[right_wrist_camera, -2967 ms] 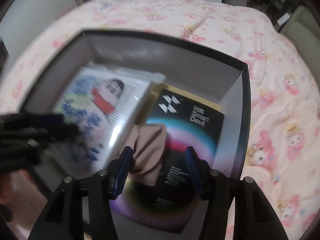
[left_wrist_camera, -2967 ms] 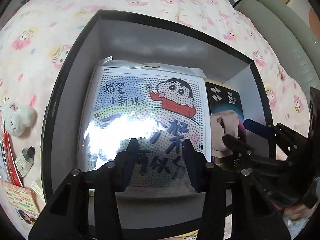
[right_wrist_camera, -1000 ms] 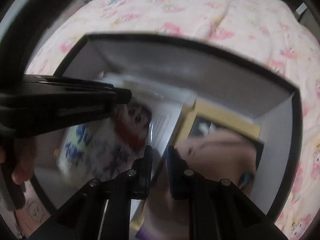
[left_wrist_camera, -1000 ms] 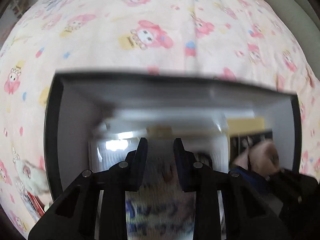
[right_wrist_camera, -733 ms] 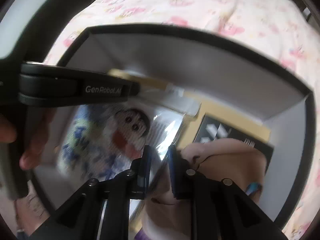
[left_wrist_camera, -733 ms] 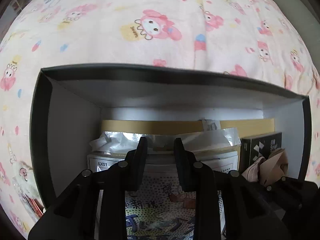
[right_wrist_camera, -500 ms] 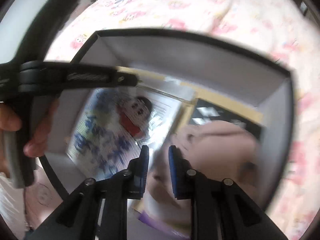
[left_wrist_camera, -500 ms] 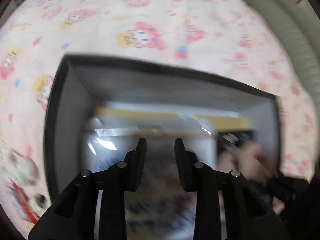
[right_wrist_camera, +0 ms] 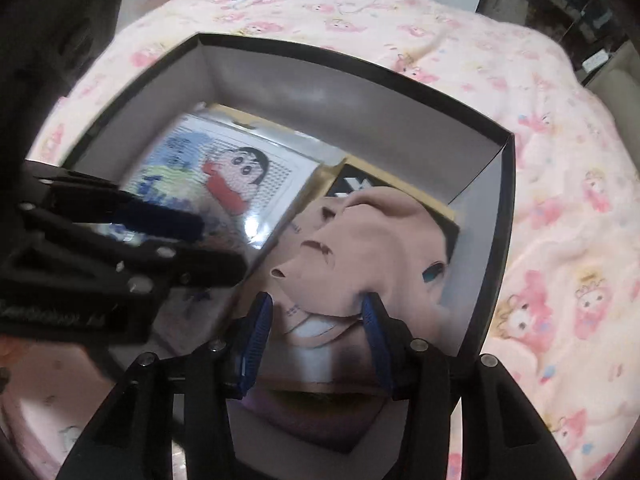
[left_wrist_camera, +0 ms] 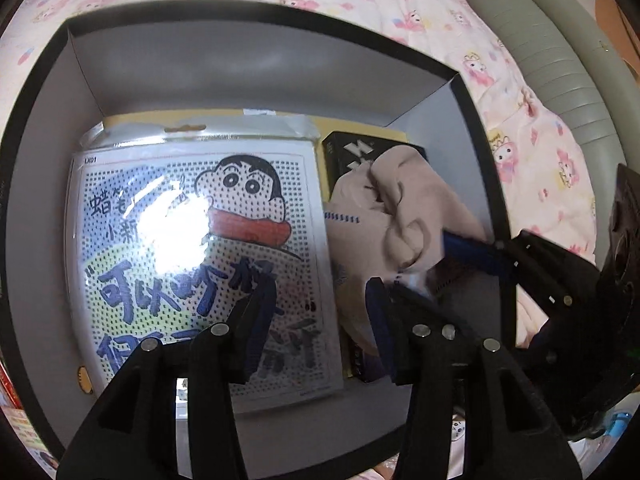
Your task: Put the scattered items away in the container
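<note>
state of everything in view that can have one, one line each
black box: open, no lid on it
cartoon packet: sealed in glossy plastic, lying flat in the box
beige cloth: crumpled, lying on the black carton
black carton: lying in the box, mostly covered
left tongs: just opened, empty
right tongs: just opened, cloth between the tips, not pinched

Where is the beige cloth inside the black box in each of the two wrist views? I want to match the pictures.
Left wrist view: the beige cloth lies right of centre, on the black carton, right of the cartoon package.
Right wrist view: the beige cloth lies at centre, just above the right gripper, whose open fingers straddle its lower edge.
Shared landmark: the cartoon package, left of the cloth in both.
</note>
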The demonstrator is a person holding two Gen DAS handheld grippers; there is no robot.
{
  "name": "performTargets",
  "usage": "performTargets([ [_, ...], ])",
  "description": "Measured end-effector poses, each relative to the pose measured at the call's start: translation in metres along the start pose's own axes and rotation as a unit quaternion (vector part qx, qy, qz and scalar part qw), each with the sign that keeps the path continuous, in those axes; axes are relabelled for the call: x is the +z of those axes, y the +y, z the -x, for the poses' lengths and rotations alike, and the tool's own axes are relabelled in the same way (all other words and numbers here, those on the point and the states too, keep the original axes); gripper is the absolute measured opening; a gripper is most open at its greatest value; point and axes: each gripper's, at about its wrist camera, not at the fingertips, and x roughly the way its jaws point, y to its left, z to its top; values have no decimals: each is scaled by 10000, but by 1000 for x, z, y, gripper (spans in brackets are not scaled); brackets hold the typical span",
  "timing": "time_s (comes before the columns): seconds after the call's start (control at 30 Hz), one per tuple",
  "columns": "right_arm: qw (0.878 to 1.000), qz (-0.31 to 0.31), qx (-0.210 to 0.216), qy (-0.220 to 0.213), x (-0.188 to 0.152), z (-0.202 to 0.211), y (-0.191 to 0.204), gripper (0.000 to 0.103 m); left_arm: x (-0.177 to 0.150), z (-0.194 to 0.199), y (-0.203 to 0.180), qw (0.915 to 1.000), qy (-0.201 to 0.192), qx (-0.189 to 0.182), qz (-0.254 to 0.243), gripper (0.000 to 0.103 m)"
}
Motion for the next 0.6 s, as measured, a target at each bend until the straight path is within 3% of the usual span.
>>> performTargets([
  [0.03,9999,17,-115,-30,-1,0,1,35,1,-1,2,10000,12,-10,27,47],
  [0.1,9997,-87,-187,-120,-3,4,-5,18,-5,1,6,9999,-2,-94,87,47],
  [0.17,9995,-188,81,-253,0,7,-7,6,-6,3,8,9997,-44,-210,125,47],
  [0.4,9923,-746,549,-818,1,46,-32,6,-10,-6,-6,9974,165,-692,-138,49],
  [0.5,9847,-1073,949,-988,3,50,-42,6,-19,-8,-22,9979,93,-551,-333,55],
  [0.6,9776,-1313,1227,-1099,6,57,-49,6,-23,-13,-35,9985,26,-192,-511,41],
])
